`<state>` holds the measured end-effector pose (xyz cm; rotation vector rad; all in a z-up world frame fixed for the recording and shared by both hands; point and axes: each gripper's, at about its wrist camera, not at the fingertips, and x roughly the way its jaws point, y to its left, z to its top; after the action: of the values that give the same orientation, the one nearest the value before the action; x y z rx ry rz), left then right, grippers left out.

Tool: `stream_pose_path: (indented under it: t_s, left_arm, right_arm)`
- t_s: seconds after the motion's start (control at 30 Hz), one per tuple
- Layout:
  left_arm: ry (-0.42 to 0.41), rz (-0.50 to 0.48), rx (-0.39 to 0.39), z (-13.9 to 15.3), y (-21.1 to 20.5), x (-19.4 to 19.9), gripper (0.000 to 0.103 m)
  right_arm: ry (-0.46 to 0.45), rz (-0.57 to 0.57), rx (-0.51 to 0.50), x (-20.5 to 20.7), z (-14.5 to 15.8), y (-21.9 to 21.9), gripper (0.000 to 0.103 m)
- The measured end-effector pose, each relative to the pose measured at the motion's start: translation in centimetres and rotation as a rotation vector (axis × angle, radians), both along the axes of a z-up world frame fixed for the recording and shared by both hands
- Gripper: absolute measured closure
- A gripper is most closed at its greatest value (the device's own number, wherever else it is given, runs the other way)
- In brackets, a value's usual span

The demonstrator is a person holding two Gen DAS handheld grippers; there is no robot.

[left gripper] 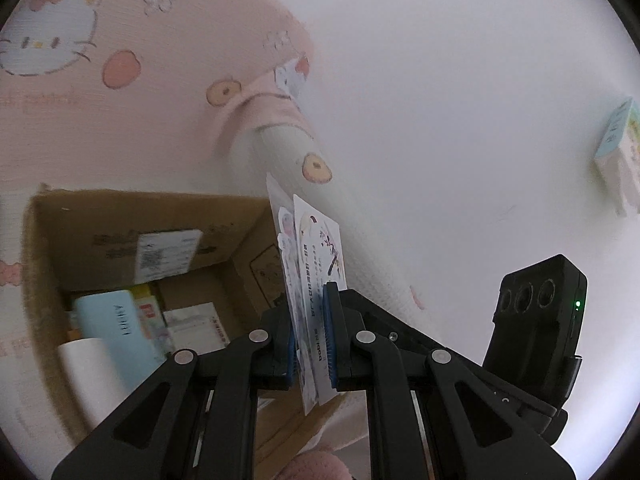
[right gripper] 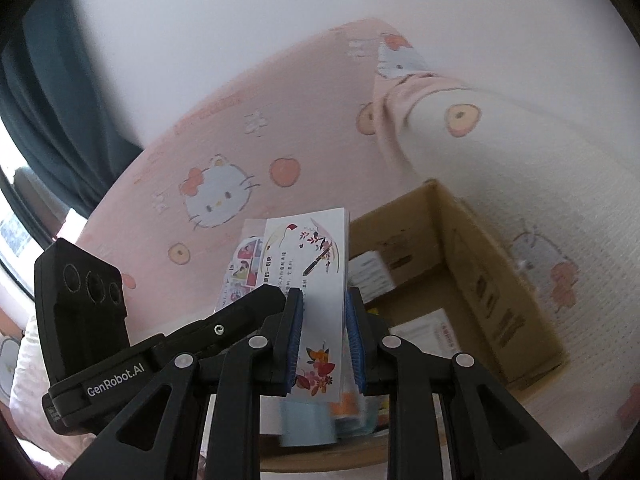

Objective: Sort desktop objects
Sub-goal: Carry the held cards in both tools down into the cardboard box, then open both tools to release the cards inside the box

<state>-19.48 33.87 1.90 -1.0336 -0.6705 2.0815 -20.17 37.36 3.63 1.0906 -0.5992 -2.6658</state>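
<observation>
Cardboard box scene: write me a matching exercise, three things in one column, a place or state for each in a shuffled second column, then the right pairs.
Things:
1. Light blue power bank
2. Printed cards
3. Pink cartoon cloth

Places or states:
A. Clamped upright between the left gripper's blue pads
B. Spread behind and around the cardboard box
C. Lying inside the box among other packets

Pairs: 1-C, 2-A, 3-B

A bed (left gripper: pixel 120 128) under a pink cat-print blanket (right gripper: pixel 224 160) carries an open cardboard box (left gripper: pixel 132 216) near a white bolster (left gripper: pixel 320 216), whose end the blanket partly covers.
</observation>
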Motion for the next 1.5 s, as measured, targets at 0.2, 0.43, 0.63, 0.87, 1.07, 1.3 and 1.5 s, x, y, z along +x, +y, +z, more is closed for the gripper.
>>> stream_pose_path:
  t_s: [0.2,0.43,0.63,0.87,1.07,1.3,1.5]
  left_arm:
    - [-0.079,-0.046,-0.046,-2.1,3.7,-1.3,0.091]
    - [-0.149,-0.055,-0.062,-4.7,5.4,-2.4,0.090]
    - [-0.242,-0.031,-0.046,-6.7,5.5,-3.7,0.090]
    - [-0.391,0.016,-0.074,-9.2,5.3,-4.3,0.070]
    - [-0.522,0.109,-0.092,-11.2,3.5,-4.9,0.036]
    - [-0.516,0.097,-0.096,-11.1,3.1,-4.2,0.036]
    - [-0.507,0.106,-0.072,-10.4,2.6,-3.3,0.036]
  right_arm:
    - [-0.079,-0.036,-0.015,-1.3,-2.3,3.5,0.084]
    - [-0.150,-0.031,0.004,-2.8,-4.6,5.1,0.084]
    - [-0.182,-0.017,0.023,-4.4,-5.9,5.1,0.084]
    - [-0.217,-0.004,0.052,-5.7,-7.2,4.9,0.084]
    - [-0.242,0.002,0.072,-6.2,-7.9,4.5,0.083]
    - [-0.259,-0.001,0.074,-6.0,-7.8,4.4,0.082]
    - [-0.263,-0.013,0.088,-4.9,-7.1,4.4,0.081]
